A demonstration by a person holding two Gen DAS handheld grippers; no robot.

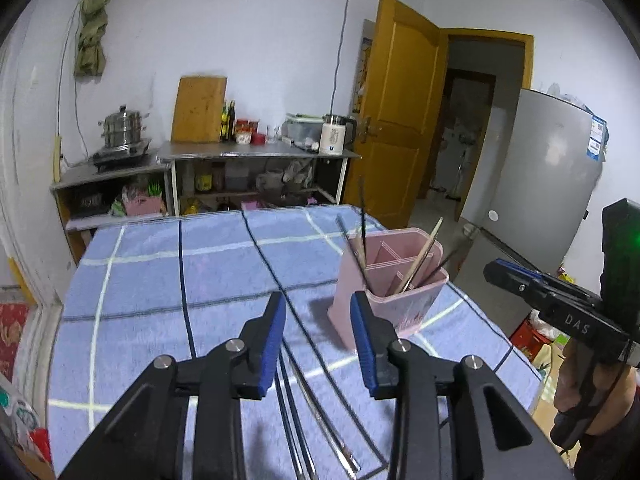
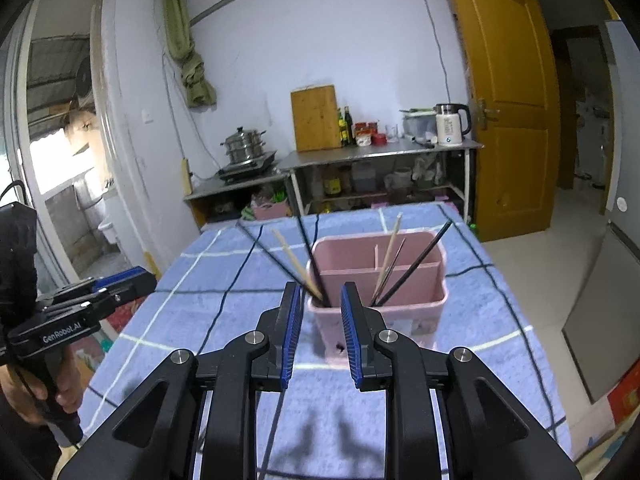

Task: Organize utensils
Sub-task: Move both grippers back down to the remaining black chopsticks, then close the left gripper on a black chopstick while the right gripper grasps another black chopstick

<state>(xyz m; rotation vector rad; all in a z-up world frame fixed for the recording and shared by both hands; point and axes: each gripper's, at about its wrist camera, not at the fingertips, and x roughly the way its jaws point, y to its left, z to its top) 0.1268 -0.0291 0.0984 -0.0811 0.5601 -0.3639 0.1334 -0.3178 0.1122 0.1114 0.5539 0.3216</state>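
A pink utensil holder (image 1: pixel 386 280) (image 2: pixel 378 280) stands on the blue checked tablecloth (image 1: pixel 180 280) (image 2: pixel 200 300), with several chopsticks (image 2: pixel 394 264) upright in its compartments. Two loose chopsticks, one dark and one metal (image 1: pixel 324 412), lie on the cloth below my left gripper (image 1: pixel 318 324), which is open and empty above them, left of the holder. My right gripper (image 2: pixel 320 312) is open and empty, held just in front of the holder's near wall. Each gripper shows in the other's view, the right one (image 1: pixel 520 280) and the left one (image 2: pixel 132 280).
The table's right edge (image 2: pixel 532 340) drops to a tiled floor by a grey fridge (image 1: pixel 540 184) and an open wooden door (image 1: pixel 396 120). A steel counter (image 1: pixel 256 152) with a pot, cutting board and kettle stands behind the table.
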